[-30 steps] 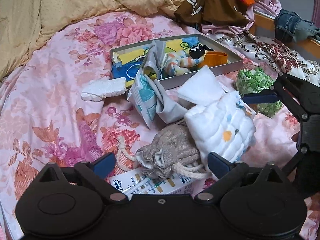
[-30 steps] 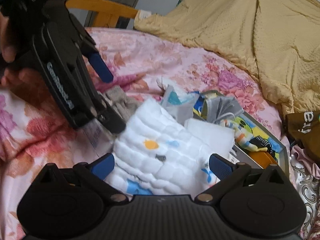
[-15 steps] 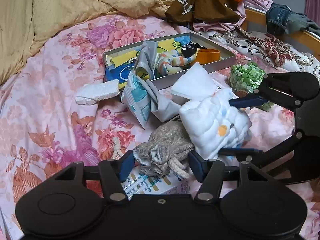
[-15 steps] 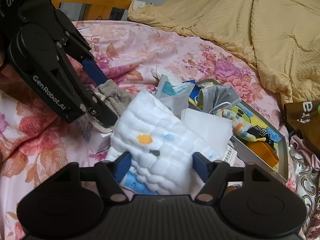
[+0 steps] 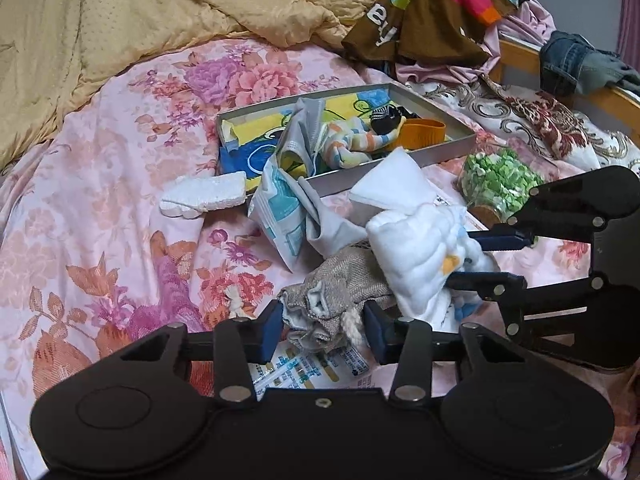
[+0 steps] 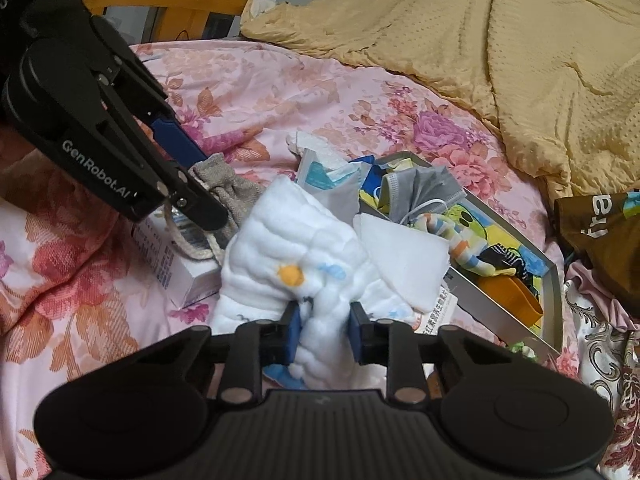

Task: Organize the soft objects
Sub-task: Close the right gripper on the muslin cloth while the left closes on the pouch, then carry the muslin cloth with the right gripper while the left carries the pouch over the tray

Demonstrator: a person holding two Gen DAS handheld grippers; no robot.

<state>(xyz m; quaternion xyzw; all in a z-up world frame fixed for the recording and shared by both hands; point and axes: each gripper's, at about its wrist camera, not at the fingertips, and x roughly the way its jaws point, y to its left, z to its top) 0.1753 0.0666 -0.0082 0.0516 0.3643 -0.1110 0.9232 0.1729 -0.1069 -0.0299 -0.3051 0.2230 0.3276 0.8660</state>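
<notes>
My left gripper (image 5: 320,330) is shut on a grey-beige drawstring pouch (image 5: 336,292), which lies on a printed white box (image 5: 312,368). My right gripper (image 6: 325,336) is shut on a white quilted cloth (image 6: 288,248) with orange and blue spots; the cloth also shows in the left wrist view (image 5: 416,256). The right gripper shows in the left wrist view (image 5: 496,258), the left gripper in the right wrist view (image 6: 198,184). A shallow grey tray (image 5: 452,146) behind holds a grey mask (image 5: 308,128), a striped sock (image 5: 352,146) and an orange band (image 5: 424,132).
A white foam piece (image 5: 204,200), a blue-white packet (image 5: 280,216) and a white pad (image 5: 394,184) lie on the pink floral bedsheet (image 5: 120,216). A jar of green bits (image 5: 500,176) stands to the right. A yellow blanket (image 5: 120,20) and clothes (image 5: 424,12) lie behind.
Both grippers have closed: the left onto the drawstring pouch, the right onto the white quilted cloth, which is now bunched and slightly raised.
</notes>
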